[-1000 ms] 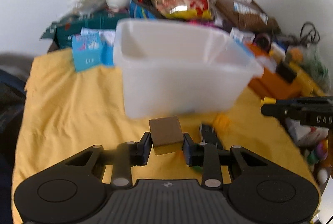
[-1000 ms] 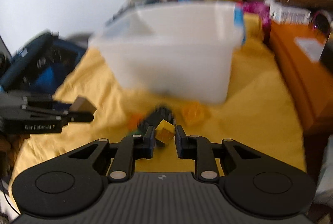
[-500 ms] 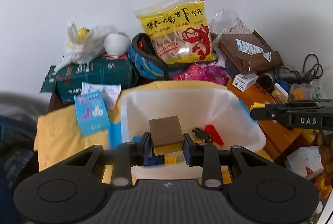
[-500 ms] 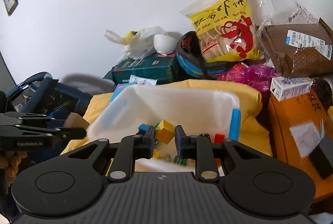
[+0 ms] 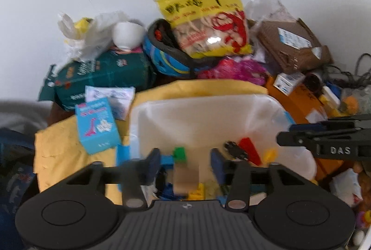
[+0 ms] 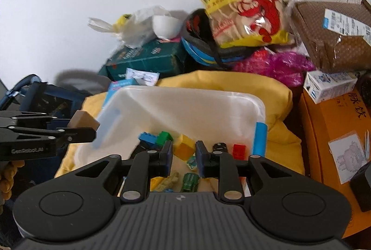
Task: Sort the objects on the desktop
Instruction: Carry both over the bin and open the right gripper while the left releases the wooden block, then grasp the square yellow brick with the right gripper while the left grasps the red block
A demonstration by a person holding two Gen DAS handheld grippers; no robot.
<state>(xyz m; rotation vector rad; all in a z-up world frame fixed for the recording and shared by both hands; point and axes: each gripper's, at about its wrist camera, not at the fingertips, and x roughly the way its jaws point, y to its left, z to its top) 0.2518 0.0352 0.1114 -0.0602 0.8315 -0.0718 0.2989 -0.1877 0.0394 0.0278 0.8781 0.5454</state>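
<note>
Left gripper (image 5: 185,161) is released, its jaws wide apart above the white bin (image 5: 201,99). The brown block (image 5: 185,176) shows between them as a blur, so I cannot tell its long axis. In the right view the block sits at this gripper's tip, beside the bin's left rim.

Right gripper (image 6: 184,152) grasps a yellow block (image 6: 184,147), tilted, above the bin.

The bin stands on a yellow cloth (image 5: 58,145). It contains a green brick (image 6: 164,136), a blue brick (image 6: 147,137), a red brick (image 6: 239,150) and a black toy (image 6: 220,147).
</note>
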